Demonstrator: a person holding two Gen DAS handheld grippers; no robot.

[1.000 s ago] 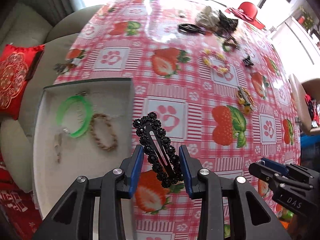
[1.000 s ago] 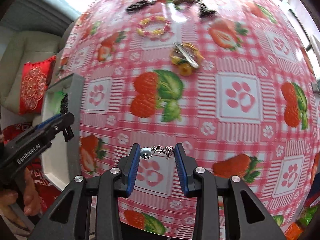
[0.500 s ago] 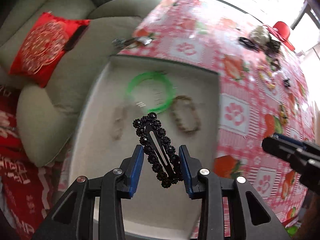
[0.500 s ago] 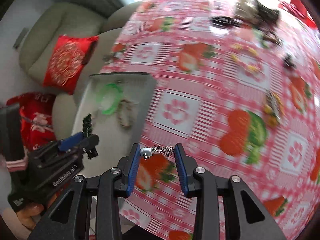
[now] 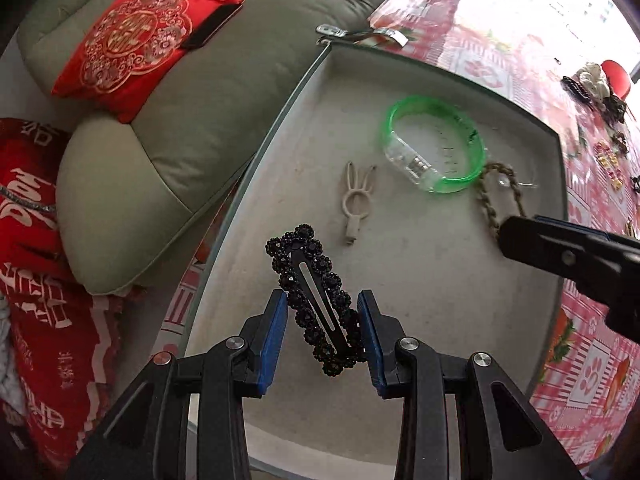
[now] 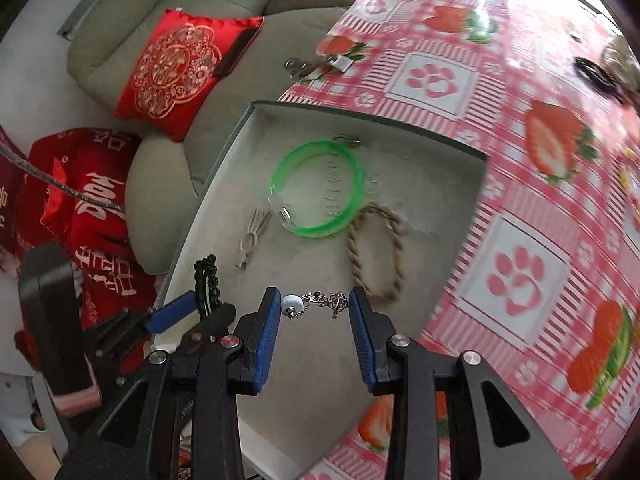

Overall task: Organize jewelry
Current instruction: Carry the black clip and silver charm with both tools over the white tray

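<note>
Left gripper [image 5: 322,330] has its blue pads partway closed on a black beaded snap hair clip [image 5: 314,298], which sits tilted between them and pokes out past the tips, hanging over the near part of the white tray [image 5: 420,280]. Right gripper [image 6: 313,322] is about as far closed, pinching a little silver chain piece with a white bead [image 6: 314,304] stretched across between its pads, also above the tray. Further in on the tray floor: a beige bunny-ear clip [image 5: 357,204], a twisted rope bracelet [image 6: 376,256], then a green bangle [image 5: 434,148] touching the rope one. The tray sits on a strawberry and paw-print tablecloth [image 6: 516,276] by the table's edge, with more jewelry [image 5: 600,96] piled way off at the far side. Past the edge is a grey-green sofa [image 5: 192,120] with a red cushion [image 5: 140,40]
</note>
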